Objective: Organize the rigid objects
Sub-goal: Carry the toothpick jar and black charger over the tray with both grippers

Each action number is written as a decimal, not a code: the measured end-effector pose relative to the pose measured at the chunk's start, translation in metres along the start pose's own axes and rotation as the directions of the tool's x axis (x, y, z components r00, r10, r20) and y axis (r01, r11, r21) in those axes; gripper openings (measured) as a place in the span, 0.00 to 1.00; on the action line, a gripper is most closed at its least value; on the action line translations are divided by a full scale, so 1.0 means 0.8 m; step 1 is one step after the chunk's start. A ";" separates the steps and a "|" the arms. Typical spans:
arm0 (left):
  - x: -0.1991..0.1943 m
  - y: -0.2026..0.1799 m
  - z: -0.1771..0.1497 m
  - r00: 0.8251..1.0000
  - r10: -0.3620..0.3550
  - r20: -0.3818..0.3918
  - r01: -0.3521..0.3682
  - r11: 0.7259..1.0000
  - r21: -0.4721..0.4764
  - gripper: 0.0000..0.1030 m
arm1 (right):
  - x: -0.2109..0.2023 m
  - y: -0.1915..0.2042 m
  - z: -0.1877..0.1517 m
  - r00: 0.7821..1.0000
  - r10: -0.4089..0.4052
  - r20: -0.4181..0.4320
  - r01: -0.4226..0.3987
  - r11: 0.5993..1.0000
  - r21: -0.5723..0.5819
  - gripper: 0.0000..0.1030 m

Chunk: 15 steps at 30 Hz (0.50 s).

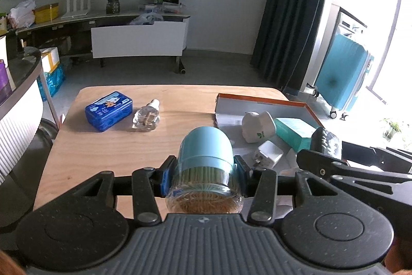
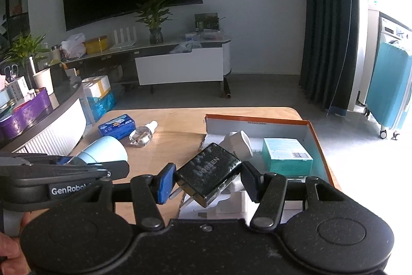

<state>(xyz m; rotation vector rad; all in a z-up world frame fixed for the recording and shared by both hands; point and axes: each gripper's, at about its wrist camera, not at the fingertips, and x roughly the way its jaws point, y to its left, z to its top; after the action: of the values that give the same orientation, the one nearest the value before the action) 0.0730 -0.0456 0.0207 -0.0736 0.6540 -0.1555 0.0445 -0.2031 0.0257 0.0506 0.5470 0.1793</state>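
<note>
Your left gripper (image 1: 204,178) is clamped on the toothpick jar (image 1: 204,172): blue pads press both sides of its clear body, blue cap pointing away, above the wooden table (image 1: 108,151). Your right gripper (image 2: 209,181) grips the black charger (image 2: 209,173) crosswise between its pads, prongs toward the left pad, over the near edge of the orange-rimmed box (image 2: 312,130). A blue tin (image 1: 108,110) and a glass bottle (image 1: 146,117) lie on the table, left of the box.

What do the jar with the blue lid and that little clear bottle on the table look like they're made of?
Toothpick jar: a clear, glossy body, probably plastic, since the pale sticks show through; its light blue lid looks like matte plastic.
Small clear bottle: faceted and sparkling like glass, though clear plastic is possible; its white cap looks plastic.
</note>
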 end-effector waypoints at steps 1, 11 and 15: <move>0.001 -0.002 0.000 1.000 -0.003 0.001 0.003 1.000 0.003 0.46 | 0.000 -0.002 0.000 1.000 -0.002 0.001 0.002 1.000 0.004 0.65; 0.010 -0.021 0.004 0.999 -0.032 -0.004 0.032 0.999 0.035 0.46 | -0.004 -0.022 0.002 0.999 -0.039 0.009 0.039 0.999 0.029 0.65; 0.014 -0.029 0.004 0.999 -0.044 -0.007 0.044 0.998 0.046 0.46 | -0.008 -0.030 0.002 0.999 -0.051 0.015 0.050 0.998 0.040 0.65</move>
<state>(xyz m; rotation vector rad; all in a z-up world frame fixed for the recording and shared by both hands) 0.0810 -0.0700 0.0196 -0.0429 0.6546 -0.2130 0.0438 -0.2275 0.0280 0.0767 0.5354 0.1188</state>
